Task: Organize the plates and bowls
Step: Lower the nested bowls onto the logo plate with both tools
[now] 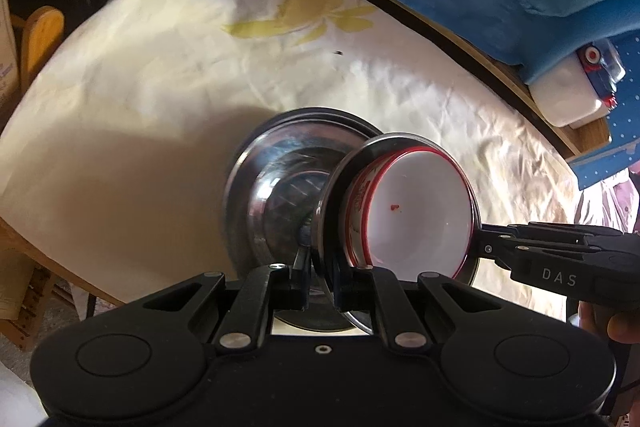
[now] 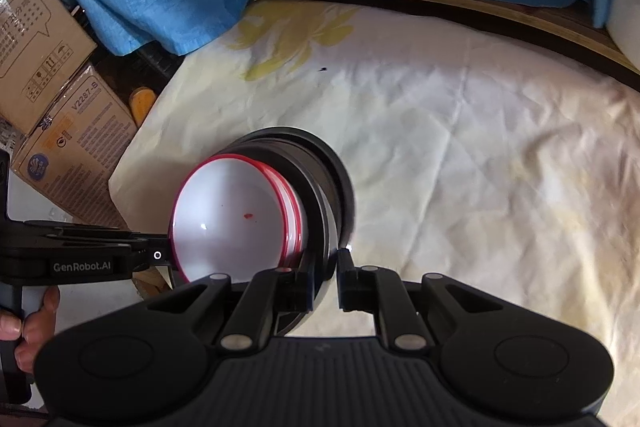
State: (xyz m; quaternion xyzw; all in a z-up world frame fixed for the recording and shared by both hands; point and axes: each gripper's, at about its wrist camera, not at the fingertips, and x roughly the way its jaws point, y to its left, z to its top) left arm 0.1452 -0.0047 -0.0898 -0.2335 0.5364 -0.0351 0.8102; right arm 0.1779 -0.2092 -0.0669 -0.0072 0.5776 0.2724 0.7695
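One steel plate [image 1: 276, 187] carrying red-rimmed bowls [image 1: 420, 211] is clamped by the left gripper [image 1: 320, 281] and the right gripper [image 2: 324, 279]. Two cardboard boxes [image 2: 76, 143] are seen only from the right wrist

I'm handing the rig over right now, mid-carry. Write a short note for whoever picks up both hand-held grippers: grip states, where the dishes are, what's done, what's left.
Left hand-held gripper: shut on the near rim of the steel plate.
Right hand-held gripper: shut on the opposite rim of the same plate.
Load: red-rimmed white bowls nested together, sitting in a steel bowl on that plate. Both grippers carry the stack above the cream floral tablecloth.
Done: the dishes are stacked as one pile.
Left: set the pile down, then release. Keep both grips level; I cannot tell where it goes.
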